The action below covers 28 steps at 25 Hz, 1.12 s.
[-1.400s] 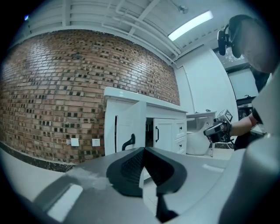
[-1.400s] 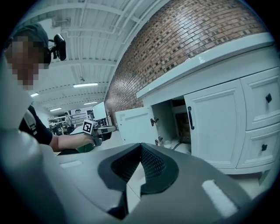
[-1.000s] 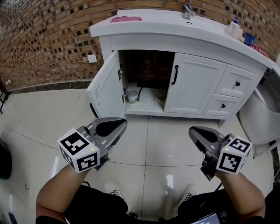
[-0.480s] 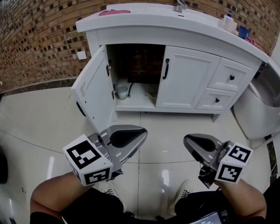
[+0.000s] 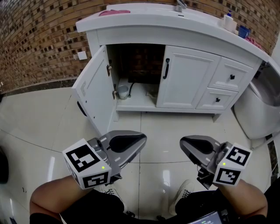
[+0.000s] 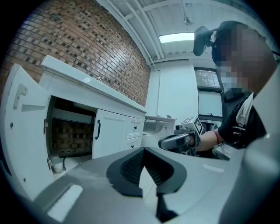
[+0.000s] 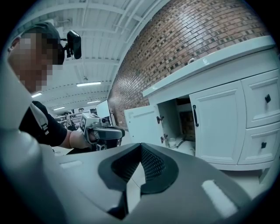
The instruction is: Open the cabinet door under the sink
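while both grippers hung low over the tiled floor (image 5: 35,122), well apart from the vanity (image 5: 175,26), the cabinet door (image 5: 94,94) under the sink stood swung wide open to the left, hinged at the left side of the opening, inner face turned toward the dark compartment. left gripper (image 5: 142,138) had its jaws closed tip to tip w/ nothing btwn them; its own view showed the ribbed pads meeting at the front. right gripper (image 5: 183,142) looked the same: jaws together, empty, pointing at the vanity. the two sat side by side, near each other but not touching, each w/ its marker cube by the person's forearm. neither touched the door or any handle.

inside the open compartment a small cup (image 5: 123,92) stood on the cabinet floor just beside the lower hinge, w/ a dark hose (image 5: 130,89) next to it & brick showing at the back. the right-hand door (image 5: 186,81) was closed, its black handle (image 5: 166,68) upright near the centre edge. two drawers (image 5: 229,78) further right were closed too. on the counter: pink cloth (image 5: 114,12) at left, faucet (image 5: 179,6) mid, white bottle (image 5: 227,22) & blue cup (image 5: 243,32) at right. brick wall (image 5: 39,39) ran behind. the person's shoes (image 5: 111,190) showed below the grippers.
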Each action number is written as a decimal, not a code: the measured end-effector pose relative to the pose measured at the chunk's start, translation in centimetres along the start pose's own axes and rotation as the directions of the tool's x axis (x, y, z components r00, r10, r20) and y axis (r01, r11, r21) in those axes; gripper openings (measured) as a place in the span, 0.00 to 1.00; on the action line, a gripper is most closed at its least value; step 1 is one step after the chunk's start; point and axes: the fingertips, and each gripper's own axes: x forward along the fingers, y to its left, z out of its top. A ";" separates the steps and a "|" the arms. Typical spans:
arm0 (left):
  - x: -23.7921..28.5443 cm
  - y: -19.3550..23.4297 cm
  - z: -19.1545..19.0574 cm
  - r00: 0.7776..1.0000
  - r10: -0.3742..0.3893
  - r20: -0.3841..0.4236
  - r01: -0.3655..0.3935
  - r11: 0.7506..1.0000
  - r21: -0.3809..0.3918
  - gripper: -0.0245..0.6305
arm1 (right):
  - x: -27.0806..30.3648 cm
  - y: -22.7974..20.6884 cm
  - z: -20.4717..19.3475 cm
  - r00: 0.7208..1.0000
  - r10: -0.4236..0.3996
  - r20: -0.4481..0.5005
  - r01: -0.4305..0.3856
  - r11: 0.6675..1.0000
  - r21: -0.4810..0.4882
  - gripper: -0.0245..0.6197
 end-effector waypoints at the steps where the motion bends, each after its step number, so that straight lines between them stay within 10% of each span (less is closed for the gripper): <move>1: 0.0 -0.1 0.0 1.000 -0.002 -0.001 0.002 1.000 0.003 0.05 | 0.1 0.1 0.1 1.000 0.003 0.002 -0.003 1.000 -0.002 0.05; 28: -0.1 0.1 0.7 1.000 -0.001 0.017 0.001 1.000 0.012 0.05 | 1.0 1.3 0.0 1.000 0.022 -0.016 -0.023 0.999 -0.049 0.05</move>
